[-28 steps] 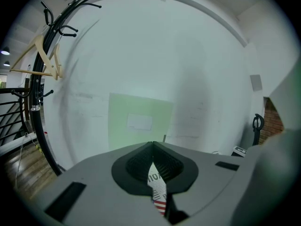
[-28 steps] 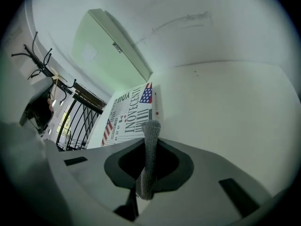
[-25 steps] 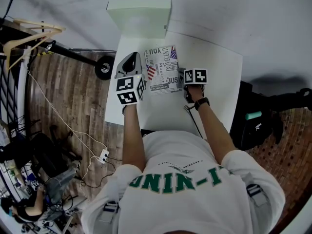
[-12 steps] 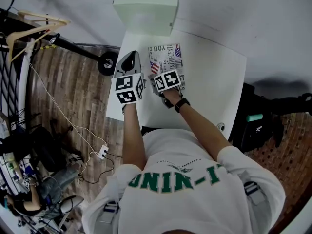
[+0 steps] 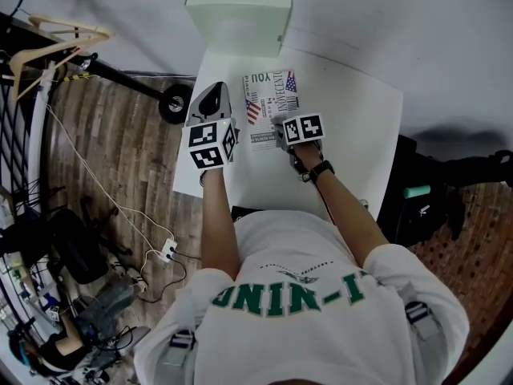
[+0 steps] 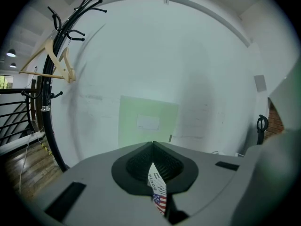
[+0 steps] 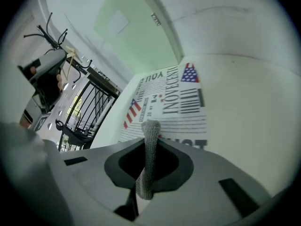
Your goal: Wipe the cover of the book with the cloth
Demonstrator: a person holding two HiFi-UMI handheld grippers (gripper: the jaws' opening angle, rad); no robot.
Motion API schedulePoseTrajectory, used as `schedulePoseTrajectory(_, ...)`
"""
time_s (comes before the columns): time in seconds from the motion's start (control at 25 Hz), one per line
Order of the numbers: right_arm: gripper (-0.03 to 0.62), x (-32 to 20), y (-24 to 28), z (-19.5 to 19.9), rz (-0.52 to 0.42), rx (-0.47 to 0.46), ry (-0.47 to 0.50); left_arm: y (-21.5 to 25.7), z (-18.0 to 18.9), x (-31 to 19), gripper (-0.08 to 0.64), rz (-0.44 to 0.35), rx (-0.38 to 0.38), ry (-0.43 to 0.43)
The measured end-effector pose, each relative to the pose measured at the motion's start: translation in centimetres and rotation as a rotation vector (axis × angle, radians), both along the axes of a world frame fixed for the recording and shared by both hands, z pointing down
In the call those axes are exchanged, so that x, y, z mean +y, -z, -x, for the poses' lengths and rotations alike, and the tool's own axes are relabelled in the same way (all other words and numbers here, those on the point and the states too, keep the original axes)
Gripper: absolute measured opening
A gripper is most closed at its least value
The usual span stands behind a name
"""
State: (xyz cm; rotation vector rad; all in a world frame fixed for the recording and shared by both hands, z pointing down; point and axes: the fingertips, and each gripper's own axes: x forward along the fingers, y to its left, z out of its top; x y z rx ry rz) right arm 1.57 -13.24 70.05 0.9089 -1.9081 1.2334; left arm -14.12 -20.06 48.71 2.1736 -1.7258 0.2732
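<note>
book's [image 5: 268, 103] near corner behind right gripper [image 5: 282, 132]

One book [image 5: 268, 95], one cloth [image 7: 149, 164], one table [image 5: 353, 127], one hanger [image 5: 60, 42], two grippers: left gripper [image 6: 153, 147], right gripper [image 7: 149, 128].

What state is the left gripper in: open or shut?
Shut on the book: in the left gripper view, the left gripper has its jaws pressed on a thin printed edge with a flag.
</note>
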Motion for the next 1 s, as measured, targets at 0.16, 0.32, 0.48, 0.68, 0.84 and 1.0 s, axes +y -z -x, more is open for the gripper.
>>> schedulePoseTrajectory(0.16,0.032,-0.5,0.2,-5.3,-0.006,0.025,-0.116,0.2,-0.1,0.2,0.012,-0.004,0.004,-0.004)
schedulePoseTrajectory(0.32,0.032,-0.8,0.3,-7.2,-0.016,0.059,-0.162,0.4,-0.7,0.3,0.012,-0.008,0.003,-0.014)
schedulePoseTrajectory(0.48,0.034,-0.6,0.6,-5.5,-0.028,0.071,-0.131,0.6,-0.9,0.9,0.012,-0.010,-0.003,-0.023)
schedulePoseTrajectory(0.68,0.034,1.6,1.9,2.9,-0.026,-0.051,0.021,0.6,-0.4,1.6,0.012,-0.009,-0.009,-0.011)
schedulePoseTrajectory(0.84,0.034,3.7,1.2,8.4,-0.014,-0.075,0.158,0.5,0.4,2.4,0.012,-0.004,-0.016,0.010)
schedulePoseTrajectory(1.0,0.034,4.7,-0.2,9.2,0.004,-0.067,0.184,0.7,1.0,3.3,0.012,-0.004,-0.019,0.028)
